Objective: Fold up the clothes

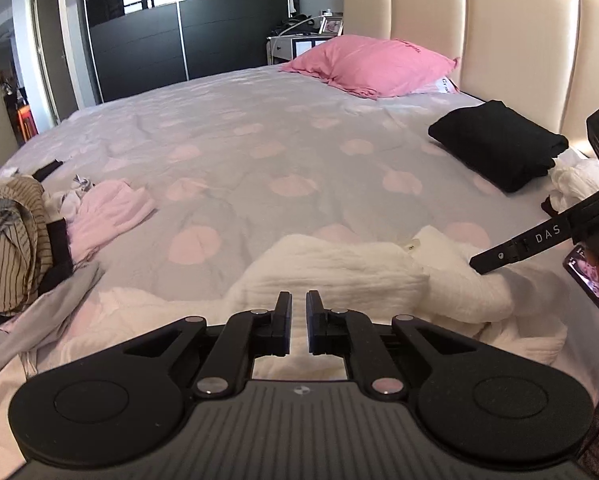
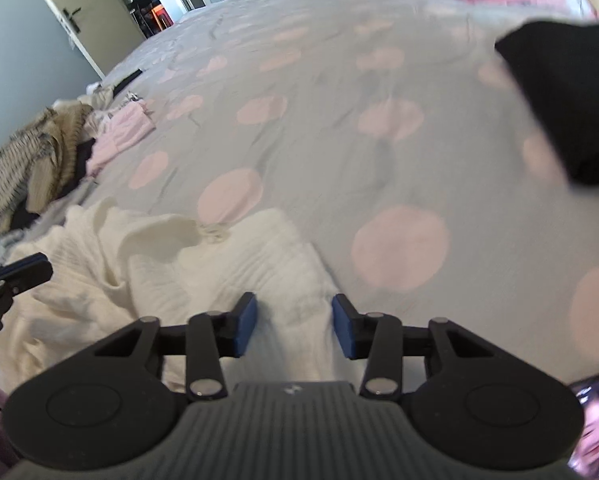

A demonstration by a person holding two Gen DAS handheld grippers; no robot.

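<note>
White garment (image 1: pixel 339 276) lies rumpled across the lower centre of both views on the bed (image 1: pixel 259 152), within easy reach. Left gripper (image 1: pixel 298 300) hovers with jaws nearly closed, holding nothing; right gripper (image 2: pixel 293 312) has jaws wide apart, empty. "DAS" reads on its finger at right.

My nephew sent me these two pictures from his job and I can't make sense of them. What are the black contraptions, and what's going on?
No robot here: a person holds a two-fingered gripper in each hand, each with a camera looking along its fingers. One picture is from the left gripper, jaws nearly closed on nothing; the other from the right gripper, jaws open. Both hover over a crumpled white garment on a bed. A folded black garment, a pink pillow and a heap of unfolded clothes also lie there.
</note>
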